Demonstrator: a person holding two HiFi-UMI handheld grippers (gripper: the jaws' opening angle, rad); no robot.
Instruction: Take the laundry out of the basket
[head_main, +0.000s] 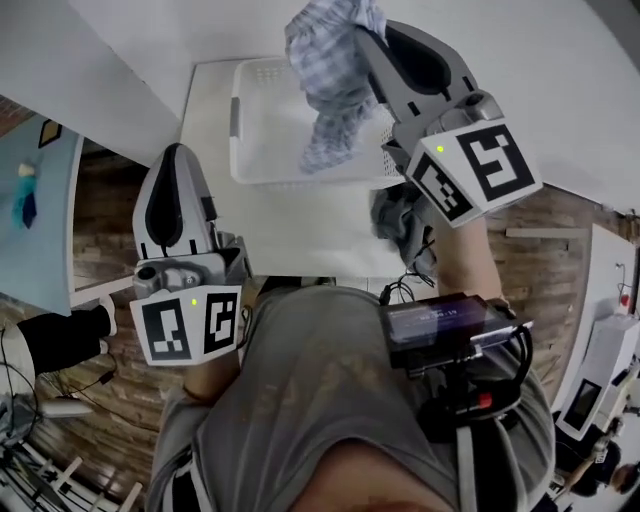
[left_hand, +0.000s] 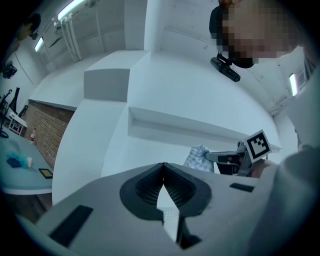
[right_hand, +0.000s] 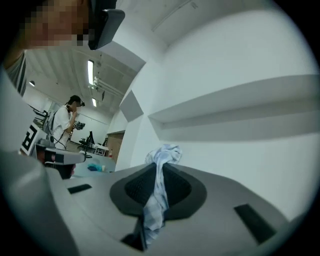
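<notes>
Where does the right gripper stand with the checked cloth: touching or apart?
Touching. The right gripper view shows the right gripper shut on the checked cloth, with fabric pinched between its jaws and bunched beyond the tips.

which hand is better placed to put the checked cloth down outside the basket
Right. The right tool grips the checked cloth above the basket; the left tool is shut and empty, beside it.

The room is bright, with soft shadows. Long ceiling lamps (right_hand: 90, 72) glow at ten o'clock in the right gripper view. Both gripper views are round, bent at the edges, dark in the corners and bluish.
</notes>
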